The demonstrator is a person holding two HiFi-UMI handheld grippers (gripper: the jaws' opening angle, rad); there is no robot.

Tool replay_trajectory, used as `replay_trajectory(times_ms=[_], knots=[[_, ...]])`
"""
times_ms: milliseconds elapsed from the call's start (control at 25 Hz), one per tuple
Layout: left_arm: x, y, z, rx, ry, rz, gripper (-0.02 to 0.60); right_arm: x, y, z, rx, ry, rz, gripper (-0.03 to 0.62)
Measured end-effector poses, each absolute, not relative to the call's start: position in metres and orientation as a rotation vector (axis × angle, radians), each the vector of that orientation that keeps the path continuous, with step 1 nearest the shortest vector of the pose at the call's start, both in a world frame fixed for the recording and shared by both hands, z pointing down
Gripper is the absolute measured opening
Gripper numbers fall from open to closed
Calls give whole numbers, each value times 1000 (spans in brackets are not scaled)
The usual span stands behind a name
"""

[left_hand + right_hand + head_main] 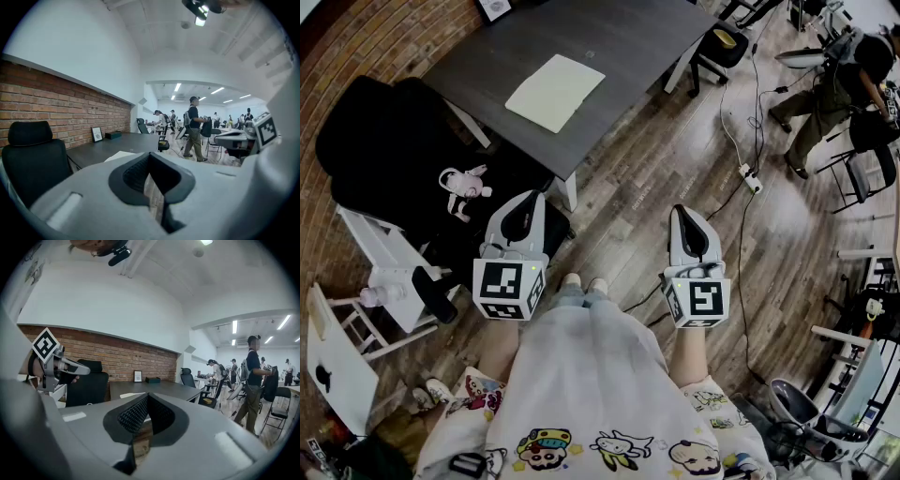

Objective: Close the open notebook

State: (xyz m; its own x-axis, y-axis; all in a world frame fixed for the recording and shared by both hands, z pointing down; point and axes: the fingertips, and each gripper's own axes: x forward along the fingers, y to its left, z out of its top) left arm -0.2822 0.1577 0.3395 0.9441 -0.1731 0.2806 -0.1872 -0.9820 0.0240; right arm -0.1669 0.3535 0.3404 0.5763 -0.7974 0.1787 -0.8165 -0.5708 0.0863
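A pale cream notebook (554, 91) lies flat on the dark grey table (609, 37), well ahead of both grippers. It shows as a thin pale strip in the left gripper view (123, 156) and in the right gripper view (132, 395). My left gripper (528, 199) is held close to the body, short of the table's near corner, jaws together with nothing between them (150, 157). My right gripper (683, 212) hangs over the wooden floor to the right, jaws shut and empty (147, 398). Neither gripper touches the notebook.
A black office chair (384, 141) with a pink plush toy (464, 181) stands left of the table, and white furniture (380, 272) nearer me. A framed picture (494, 7) sits at the table's far end. Cables and a power strip (752, 178) cross the floor. A person (830, 89) stands far right.
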Motion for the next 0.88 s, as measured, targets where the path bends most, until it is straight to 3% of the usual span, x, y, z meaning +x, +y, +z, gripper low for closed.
replay_trajectory(times_ms=[560, 880], knots=[[-271, 167, 336, 3039, -324, 391, -3, -151, 371, 329, 2673, -1379, 129, 12], [-212, 154, 352, 3023, -305, 361, 21, -102, 349, 344, 2653, -1423, 138, 49]])
